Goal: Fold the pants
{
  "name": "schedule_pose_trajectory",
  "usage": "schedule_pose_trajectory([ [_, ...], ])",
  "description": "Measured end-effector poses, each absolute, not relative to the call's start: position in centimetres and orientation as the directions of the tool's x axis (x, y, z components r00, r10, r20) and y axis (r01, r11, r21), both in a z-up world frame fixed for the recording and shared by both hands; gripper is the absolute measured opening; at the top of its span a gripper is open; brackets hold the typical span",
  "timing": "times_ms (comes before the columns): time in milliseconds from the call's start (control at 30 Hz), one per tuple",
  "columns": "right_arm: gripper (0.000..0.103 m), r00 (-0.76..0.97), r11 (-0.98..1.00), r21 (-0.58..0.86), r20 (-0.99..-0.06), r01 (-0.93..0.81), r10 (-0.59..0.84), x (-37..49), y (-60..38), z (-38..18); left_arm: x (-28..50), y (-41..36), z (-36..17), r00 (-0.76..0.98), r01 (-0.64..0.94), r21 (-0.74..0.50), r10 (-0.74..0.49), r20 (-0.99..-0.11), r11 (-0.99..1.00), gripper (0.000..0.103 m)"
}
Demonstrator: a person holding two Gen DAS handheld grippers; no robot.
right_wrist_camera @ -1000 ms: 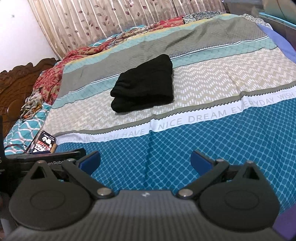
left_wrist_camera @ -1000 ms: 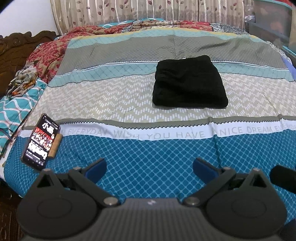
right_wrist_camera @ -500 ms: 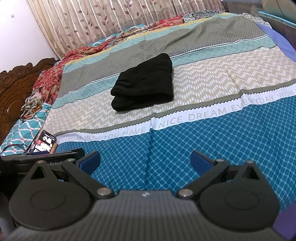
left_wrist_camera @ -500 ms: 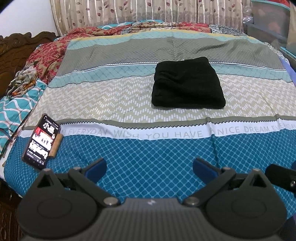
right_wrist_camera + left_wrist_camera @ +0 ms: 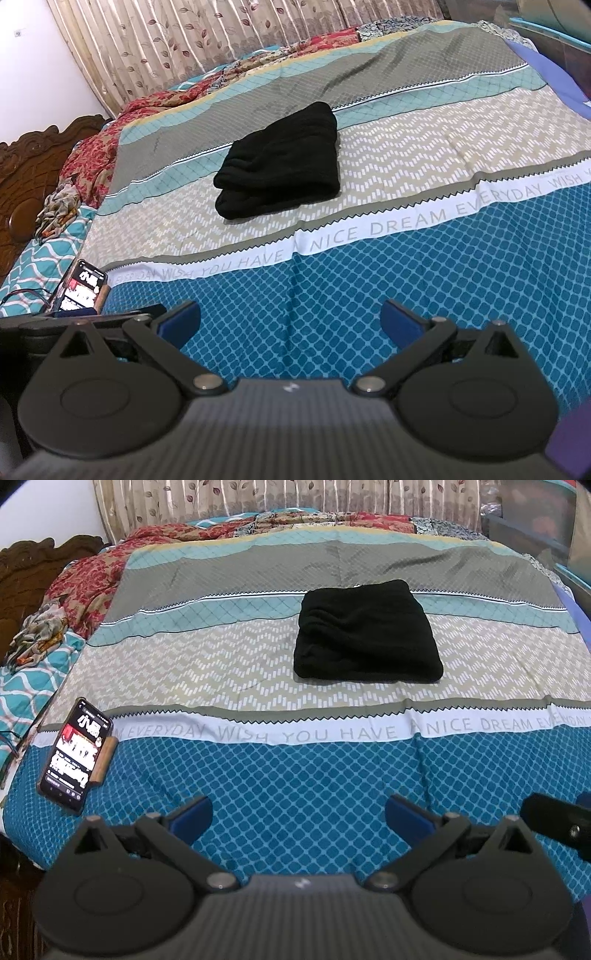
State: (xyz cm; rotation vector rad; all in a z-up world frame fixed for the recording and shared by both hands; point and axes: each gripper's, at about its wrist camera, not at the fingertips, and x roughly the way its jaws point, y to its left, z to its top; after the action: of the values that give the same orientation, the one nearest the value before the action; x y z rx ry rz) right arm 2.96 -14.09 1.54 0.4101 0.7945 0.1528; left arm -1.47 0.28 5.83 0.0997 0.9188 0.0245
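Note:
The black pants [image 5: 364, 633] lie folded in a compact rectangle in the middle of the bed; they also show in the right wrist view [image 5: 282, 171]. My left gripper [image 5: 298, 814] is open and empty, held low over the blue part of the bedspread, well short of the pants. My right gripper [image 5: 290, 323] is open and empty too, over the same blue band near the bed's front edge. Nothing touches the pants.
A phone [image 5: 75, 751] with a lit screen lies at the bed's front left, seen also in the right wrist view [image 5: 84, 290]. Crumpled red and teal bedding [image 5: 74, 590] and a carved wooden headboard [image 5: 26, 173] are on the left. Curtains [image 5: 258, 496] hang behind.
Both grippers have drawn back slightly and stay open. The pants have not moved.

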Motion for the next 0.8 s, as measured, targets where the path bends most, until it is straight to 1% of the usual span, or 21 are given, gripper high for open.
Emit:
schedule_pose_trajectory([
  [800,0.103,0.674,0.9,0.433,-0.678,0.044,0.293,3.1,-14.3,0.8,-0.9,0.5,3.9,0.536,0.005,0.096,0.078,-0.841,0.995,0.103],
])
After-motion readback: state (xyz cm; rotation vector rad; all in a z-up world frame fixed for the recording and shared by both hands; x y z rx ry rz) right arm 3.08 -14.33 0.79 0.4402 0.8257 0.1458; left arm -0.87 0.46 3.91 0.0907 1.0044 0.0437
